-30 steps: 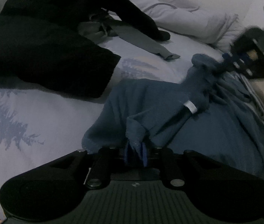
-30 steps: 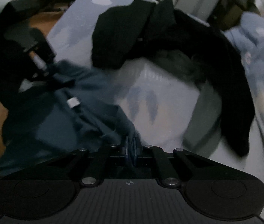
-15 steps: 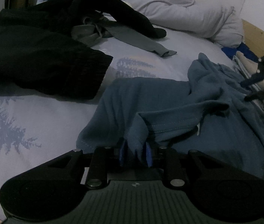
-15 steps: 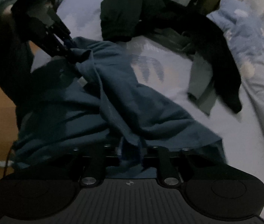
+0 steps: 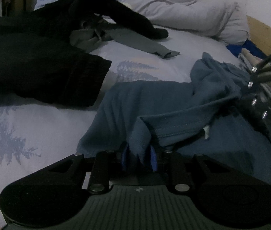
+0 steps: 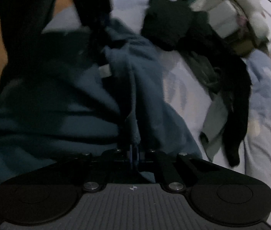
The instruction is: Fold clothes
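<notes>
Blue shirt [image 5: 173, 103]: left gripper [image 5: 139, 159] just loosening round its fold; right gripper [image 6: 134, 153] clamped on hem.

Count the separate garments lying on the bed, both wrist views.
3 at least. Blue garment nearest, crumpled in front of both cameras. Black garment spread beyond it to the left. Grey garment partly under the black one's sleeve. More may be hidden in the black heap.

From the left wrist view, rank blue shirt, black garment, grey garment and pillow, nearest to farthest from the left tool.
1. Blue shirt, a fold between the left tool pads.
2. Black garment, upper left.
3. Grey garment, centre, beyond.
4. Pillow, top, farthest.
</notes>
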Available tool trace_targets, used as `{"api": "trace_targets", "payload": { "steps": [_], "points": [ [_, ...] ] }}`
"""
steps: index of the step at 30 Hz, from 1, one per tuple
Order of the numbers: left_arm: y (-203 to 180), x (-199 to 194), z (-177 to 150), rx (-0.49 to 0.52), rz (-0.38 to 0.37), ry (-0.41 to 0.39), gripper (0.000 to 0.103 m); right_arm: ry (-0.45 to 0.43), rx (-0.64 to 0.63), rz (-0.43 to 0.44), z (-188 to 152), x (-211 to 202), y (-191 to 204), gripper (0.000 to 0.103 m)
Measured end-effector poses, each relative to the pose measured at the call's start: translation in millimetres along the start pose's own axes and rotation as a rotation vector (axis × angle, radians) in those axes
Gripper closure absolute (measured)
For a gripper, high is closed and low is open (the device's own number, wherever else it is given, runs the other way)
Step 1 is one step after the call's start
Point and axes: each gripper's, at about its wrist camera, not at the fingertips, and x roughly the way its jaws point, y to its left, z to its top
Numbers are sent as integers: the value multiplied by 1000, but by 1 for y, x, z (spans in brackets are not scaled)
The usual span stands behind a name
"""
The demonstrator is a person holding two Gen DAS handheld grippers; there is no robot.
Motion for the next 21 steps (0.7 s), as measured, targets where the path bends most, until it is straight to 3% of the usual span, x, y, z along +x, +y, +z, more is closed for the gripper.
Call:
{"api": "trace_targets", "payload": {
  "steps": [3,4,7,10,15,17,19,20,21],
  "points": [
    [-4,-11,-1,37,-58,-49,29,-3,126,-44,-6,-28,-15,98],
    [-8,-15,-2,69,-84,-67,24,3,164,-57,-9,-37,-20,98],
    [-25,-22,-6,186,-145,-91,24,66,225,-80,-22,-52,-19,98],
    [-36,-24,-11,270,-144,-90,24,99,271,-82,-31,-54,-11,98],
    [-35,-26,-13,298,-137,-105,24,101,307,-107,-35,-47,-5,98],
    [-33,-26,-10,293,-133,-110,27,98,322,-114,-37,-45,-6,98],
    [-34,-22,-8,304,-117,-102,49,100,329,-121,-38,-45,-5,98],
    [-37,-20,-8,325,-102,-96,54,100,335,-124,-37,-45,-5,98],
    [-40,-19,-8,348,-91,-94,71,97,341,-129,-36,-47,-5,98]
  ]
}}
